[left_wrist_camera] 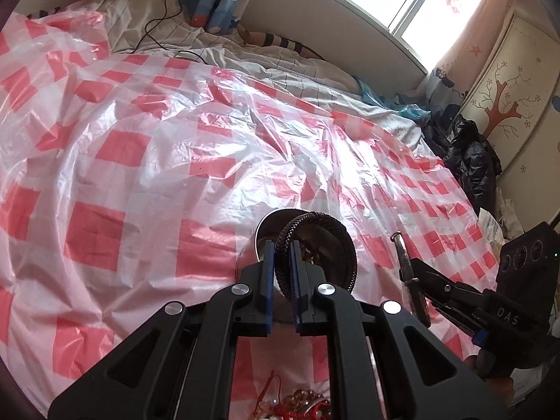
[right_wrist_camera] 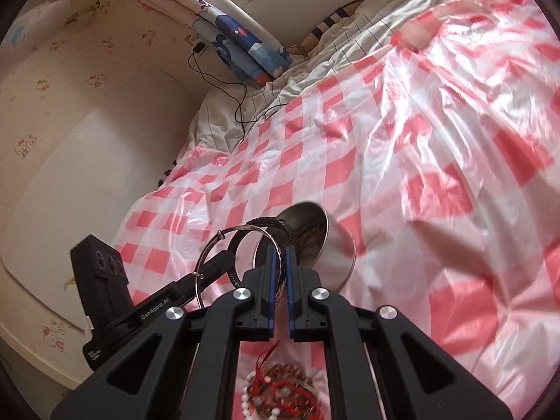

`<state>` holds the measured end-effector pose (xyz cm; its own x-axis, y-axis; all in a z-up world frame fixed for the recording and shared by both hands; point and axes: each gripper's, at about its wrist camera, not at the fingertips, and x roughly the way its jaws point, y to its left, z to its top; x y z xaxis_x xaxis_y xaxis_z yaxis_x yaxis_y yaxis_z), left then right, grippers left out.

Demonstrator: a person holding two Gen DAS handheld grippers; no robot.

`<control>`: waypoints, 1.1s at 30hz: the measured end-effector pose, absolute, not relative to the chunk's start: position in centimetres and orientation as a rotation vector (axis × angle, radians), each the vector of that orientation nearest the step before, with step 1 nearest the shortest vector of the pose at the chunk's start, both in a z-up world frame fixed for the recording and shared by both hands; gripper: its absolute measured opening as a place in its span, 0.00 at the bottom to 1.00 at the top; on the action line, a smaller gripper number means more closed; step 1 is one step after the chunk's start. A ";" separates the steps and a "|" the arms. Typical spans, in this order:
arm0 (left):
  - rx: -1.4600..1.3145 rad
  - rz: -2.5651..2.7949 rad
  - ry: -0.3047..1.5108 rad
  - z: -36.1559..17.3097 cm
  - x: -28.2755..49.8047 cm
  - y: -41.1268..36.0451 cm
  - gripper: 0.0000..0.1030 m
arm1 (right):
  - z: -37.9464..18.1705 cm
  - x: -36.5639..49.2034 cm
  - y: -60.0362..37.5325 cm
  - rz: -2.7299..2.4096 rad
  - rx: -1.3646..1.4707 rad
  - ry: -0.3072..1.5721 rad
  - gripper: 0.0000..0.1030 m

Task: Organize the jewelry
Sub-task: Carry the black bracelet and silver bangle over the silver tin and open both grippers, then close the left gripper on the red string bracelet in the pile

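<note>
1. Left tongs (left_wrist_camera: 282, 269) are pinching the black braided bracelet (left_wrist_camera: 316, 245). The pads grip its near arc and the rest of the loop stands forward and to the right of the tips.
2. Right tongs (right_wrist_camera: 280, 273) are pinching the thin silver bangle (right_wrist_camera: 224, 252) by its rim. The ring plane runs out left of the tips, toward the left tongs.
3. Key relation: the metal bowl (right_wrist_camera: 315, 231) sits just ahead of both sets of tips on the bed's red-checked plastic sheet (left_wrist_camera: 140, 161), its mouth tilted toward the cameras. The braided loop hangs right in front of that mouth, so I judge the left side nearer.
4. The bangle is just beside the braided bracelet. I can't tell whether they're touching or interlinked.
5. Look: the bracelet is a thick, dark woven cord, a stiff ring. The bangle is slim bright wire with a small knob.
6. A pile of beads and red cord (right_wrist_camera: 280, 395) lies below the tongs, on the near side, not yet sorted.
</note>
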<state>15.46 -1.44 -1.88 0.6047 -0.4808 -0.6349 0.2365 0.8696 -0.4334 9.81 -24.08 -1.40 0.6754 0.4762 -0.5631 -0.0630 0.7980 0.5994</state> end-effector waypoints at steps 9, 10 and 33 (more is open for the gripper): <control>-0.267 -0.409 0.958 -4.3 19.0 -3.5 0.11 | -2.1 14.3 -23.1 0.260 0.478 0.812 0.06; -0.266 -0.406 0.963 -4.3 18.9 -3.4 0.12 | -2.2 14.6 -22.9 0.256 0.467 0.816 0.06; -0.305 -0.327 0.890 -1.4 12.7 2.6 0.57 | 0.1 11.7 -21.0 0.203 0.307 0.772 0.48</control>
